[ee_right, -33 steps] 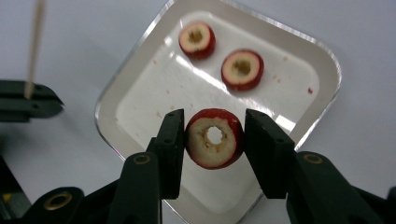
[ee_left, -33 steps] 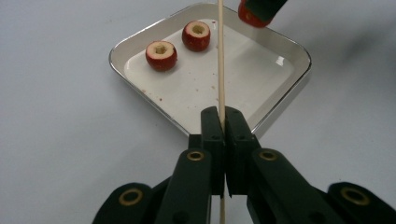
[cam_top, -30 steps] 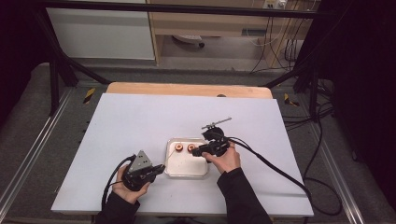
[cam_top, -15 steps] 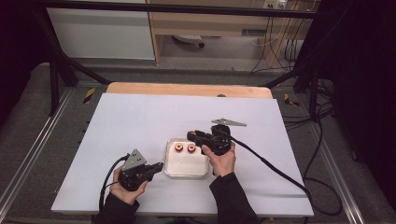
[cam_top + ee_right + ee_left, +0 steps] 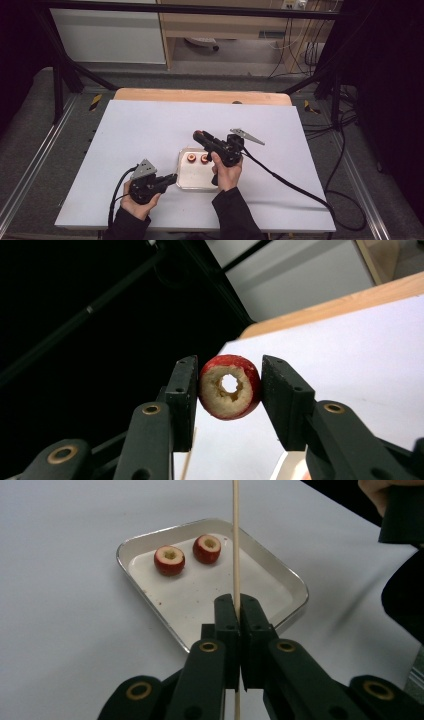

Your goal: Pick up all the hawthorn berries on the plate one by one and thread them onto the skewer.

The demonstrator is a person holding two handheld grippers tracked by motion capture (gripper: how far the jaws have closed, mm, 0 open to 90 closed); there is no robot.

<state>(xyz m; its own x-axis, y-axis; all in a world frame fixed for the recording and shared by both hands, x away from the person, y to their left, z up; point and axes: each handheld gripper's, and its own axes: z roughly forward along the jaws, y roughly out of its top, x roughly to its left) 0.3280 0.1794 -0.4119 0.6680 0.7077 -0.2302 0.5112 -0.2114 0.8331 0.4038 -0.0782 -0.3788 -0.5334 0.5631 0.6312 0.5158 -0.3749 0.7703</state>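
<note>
Alignment decides this: with my left gripper (image 5: 235, 630) clamping the skewer (image 5: 235, 540) and right gripper (image 5: 227, 390) pinching the cored fruit (image 5: 230, 386), I line its hole up.

Overhead view, two close tool-mounted views

The left hand-held gripper (image 5: 236, 611) clamps a thin wooden skewer (image 5: 235, 540) upright; beyond it a metal tray (image 5: 280, 575) on the bench (image 5: 60, 590) holds two cored red fruits (image 5: 169, 560).
</note>
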